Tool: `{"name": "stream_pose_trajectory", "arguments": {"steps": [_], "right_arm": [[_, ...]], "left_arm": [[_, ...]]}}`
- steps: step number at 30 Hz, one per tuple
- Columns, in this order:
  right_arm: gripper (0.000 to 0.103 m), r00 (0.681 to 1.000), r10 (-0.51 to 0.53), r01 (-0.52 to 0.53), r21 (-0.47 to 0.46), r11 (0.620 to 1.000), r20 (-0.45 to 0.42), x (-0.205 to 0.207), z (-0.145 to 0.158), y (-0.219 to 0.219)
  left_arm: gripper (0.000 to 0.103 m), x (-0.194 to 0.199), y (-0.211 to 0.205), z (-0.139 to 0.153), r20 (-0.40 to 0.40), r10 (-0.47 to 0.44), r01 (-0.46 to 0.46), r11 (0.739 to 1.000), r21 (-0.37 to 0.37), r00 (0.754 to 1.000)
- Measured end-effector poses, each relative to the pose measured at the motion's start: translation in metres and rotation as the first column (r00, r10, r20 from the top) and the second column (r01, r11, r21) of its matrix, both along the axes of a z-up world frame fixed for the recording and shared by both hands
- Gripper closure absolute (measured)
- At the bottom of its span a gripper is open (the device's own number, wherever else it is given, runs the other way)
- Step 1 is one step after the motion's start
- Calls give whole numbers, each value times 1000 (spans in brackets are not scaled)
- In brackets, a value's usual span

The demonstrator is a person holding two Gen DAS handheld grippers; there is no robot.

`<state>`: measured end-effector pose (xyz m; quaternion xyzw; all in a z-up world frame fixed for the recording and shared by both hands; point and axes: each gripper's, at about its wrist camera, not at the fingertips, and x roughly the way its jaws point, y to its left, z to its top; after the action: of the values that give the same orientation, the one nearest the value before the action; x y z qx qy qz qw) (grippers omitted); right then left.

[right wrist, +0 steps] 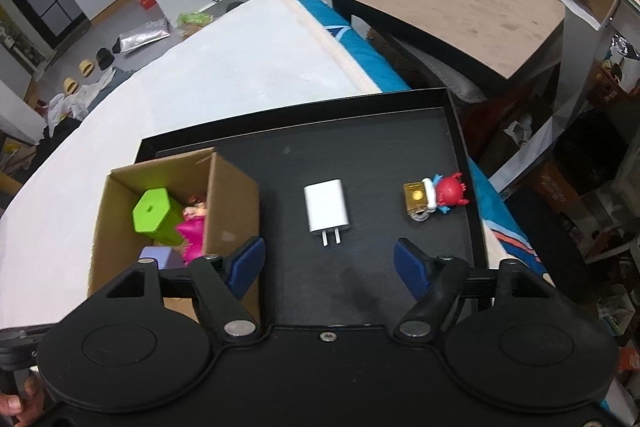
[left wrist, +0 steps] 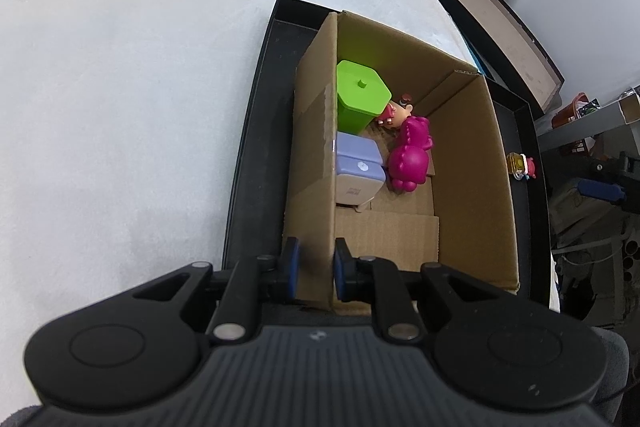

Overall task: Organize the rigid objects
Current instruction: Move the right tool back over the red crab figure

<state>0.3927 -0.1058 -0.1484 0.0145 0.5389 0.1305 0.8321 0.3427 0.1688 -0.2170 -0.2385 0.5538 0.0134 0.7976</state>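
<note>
An open cardboard box [left wrist: 472, 167] stands in the left part of a black tray [right wrist: 360, 147]. Inside it are a green hexagonal container [left wrist: 360, 95], a lilac case [left wrist: 358, 167], a magenta toy [left wrist: 410, 155] and a small figure [left wrist: 396, 111]. My left gripper [left wrist: 316, 269] is shut on the box's near left wall, one pad on each side. On the tray floor lie a white charger [right wrist: 327, 207] and a red figure with a gold block [right wrist: 436, 193]. My right gripper [right wrist: 330, 263] hangs open above the tray, just short of the charger, with nothing between its pads.
The tray rests on a white table cover [left wrist: 120, 87] near its right edge. A teal cloth [right wrist: 372, 63] hangs off that edge. Beyond it stands a large black-rimmed case with a brown board inside [right wrist: 460, 7]. A person's hand [right wrist: 16, 403] shows at the lower left.
</note>
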Motion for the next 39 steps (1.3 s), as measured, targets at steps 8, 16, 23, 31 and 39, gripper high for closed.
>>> {"name": "stream_pose_trajectory", "arguments": {"steps": [8, 16, 23, 31, 39], "right_arm": [[31, 998, -54, 53, -42, 998, -13, 25, -13, -15], [31, 995, -85, 79, -114, 990, -46, 56, -39, -26], [30, 989, -95, 79, -139, 987, -112, 83, -62, -40], [28, 986, -51, 33, -120, 992, -158, 96, -75, -45], [28, 988, -4, -13, -107, 994, -156, 100, -72, -40]], "left_arm": [[87, 0, 0, -1, 0, 3, -3, 1000, -2, 1000], [86, 2, 2, -2, -2, 7, -7, 1000, -9, 1000], [86, 3, 2, -3, -5, 10, -10, 1000, -10, 1000], [86, 5, 1, -5, -13, 15, -15, 1000, -6, 1000], [86, 5, 1, -6, -15, 15, -15, 1000, -2, 1000]]}}
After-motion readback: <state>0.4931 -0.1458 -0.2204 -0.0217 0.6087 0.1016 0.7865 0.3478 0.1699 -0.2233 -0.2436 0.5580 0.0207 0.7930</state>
